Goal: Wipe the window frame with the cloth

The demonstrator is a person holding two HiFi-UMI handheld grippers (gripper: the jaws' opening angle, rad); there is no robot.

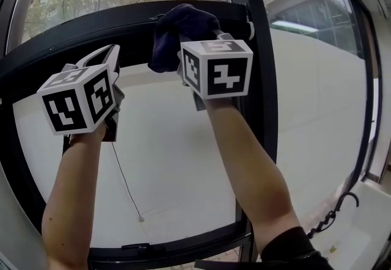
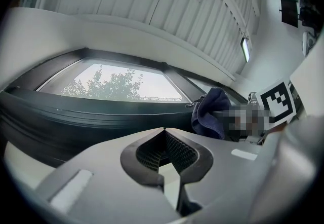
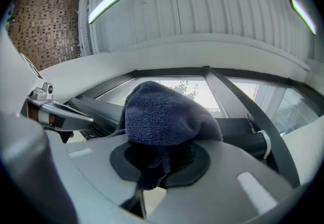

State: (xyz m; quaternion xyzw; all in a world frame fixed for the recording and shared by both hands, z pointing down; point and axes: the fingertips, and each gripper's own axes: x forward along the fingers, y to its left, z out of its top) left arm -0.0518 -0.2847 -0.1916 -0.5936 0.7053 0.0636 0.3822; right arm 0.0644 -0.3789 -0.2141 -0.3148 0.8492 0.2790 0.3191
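A dark blue cloth is bunched up against the black horizontal bar of the window frame, up near the vertical mullion. My right gripper is shut on the cloth; its fingertips are buried in the fabric. In the right gripper view the cloth bulges over the jaws of the right gripper, and the frame bar runs behind. My left gripper hovers left of the cloth, just under the bar, shut and empty. In the left gripper view the left gripper points at the bar, with the cloth to the right.
A black vertical mullion splits the window right of the cloth. A thin cord with a bead hangs across the lower pane. A coiled black cable lies by the white ledge at lower right. A white fitting sits on the frame.
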